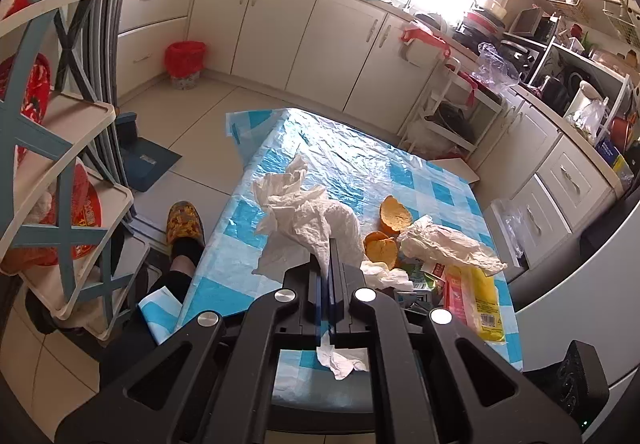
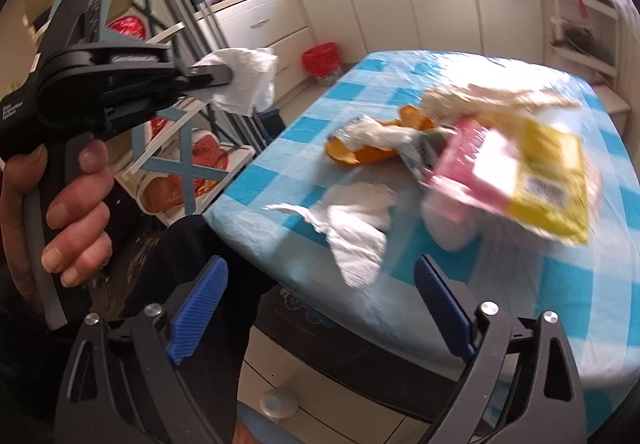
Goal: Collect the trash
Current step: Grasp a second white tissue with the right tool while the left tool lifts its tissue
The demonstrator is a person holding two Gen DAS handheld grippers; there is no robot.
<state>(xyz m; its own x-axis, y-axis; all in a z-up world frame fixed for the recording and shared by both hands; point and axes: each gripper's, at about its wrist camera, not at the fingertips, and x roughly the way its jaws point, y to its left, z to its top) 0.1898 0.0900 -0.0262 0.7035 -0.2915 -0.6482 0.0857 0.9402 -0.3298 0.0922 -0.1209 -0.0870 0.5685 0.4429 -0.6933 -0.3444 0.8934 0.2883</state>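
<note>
The left gripper (image 1: pixel 331 244) is pinching a crumpled paper towel (image 1: pixel 308 220) off the table's (image 1: pixel 352 160) near-left edge; carrying it to the red-lined bin (image 1: pixel 185 64) seems next. The right gripper (image 2: pixel 320 308) is hanging spread before another tissue (image 2: pixel 352 232), which only its view is showing whole.

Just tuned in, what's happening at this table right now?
A person is clearing trash off the blue checked table. The left gripper is shut on a crumpled white tissue, held up off the table edge. The right gripper is open and empty, hovering near another white tissue lying at the table's near edge. Orange peels, a crumpled wrapper and a yellow and pink packet are still on the table. A red-lined bin stands on the floor by the cabinets.
</note>
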